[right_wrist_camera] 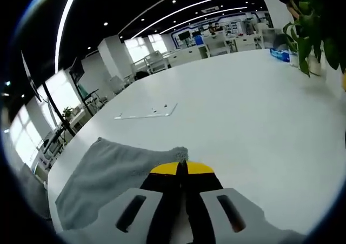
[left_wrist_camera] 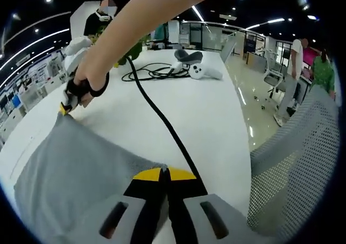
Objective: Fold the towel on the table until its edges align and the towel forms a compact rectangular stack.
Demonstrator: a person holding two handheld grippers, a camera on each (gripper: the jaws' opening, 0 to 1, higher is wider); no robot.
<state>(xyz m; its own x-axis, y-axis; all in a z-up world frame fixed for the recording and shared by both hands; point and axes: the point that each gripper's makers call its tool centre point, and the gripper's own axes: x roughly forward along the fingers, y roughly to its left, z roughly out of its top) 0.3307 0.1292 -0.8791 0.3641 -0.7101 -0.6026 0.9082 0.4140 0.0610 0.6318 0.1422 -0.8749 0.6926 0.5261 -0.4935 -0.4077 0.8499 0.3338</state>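
The grey towel (left_wrist_camera: 81, 173) lies spread on the white table (left_wrist_camera: 216, 125), toward the lower left of the left gripper view. My left gripper (left_wrist_camera: 165, 173) has its yellow-tipped jaws pressed together on the towel's near edge. A hand holds my right gripper (left_wrist_camera: 64, 109) at the towel's far corner, which is lifted into a point. In the right gripper view, the towel (right_wrist_camera: 108, 171) stretches away to the left, and my right gripper (right_wrist_camera: 181, 168) is shut on its corner.
A black cable (left_wrist_camera: 157, 111) runs from beside my left jaws to a coil further back. A headset (left_wrist_camera: 187, 56) and a white controller (left_wrist_camera: 204, 72) lie beyond it. A grey mesh chair (left_wrist_camera: 297, 163) stands at the table's right edge. A clear plate (right_wrist_camera: 146, 114) lies flat; a plant (right_wrist_camera: 313, 22) stands nearby.
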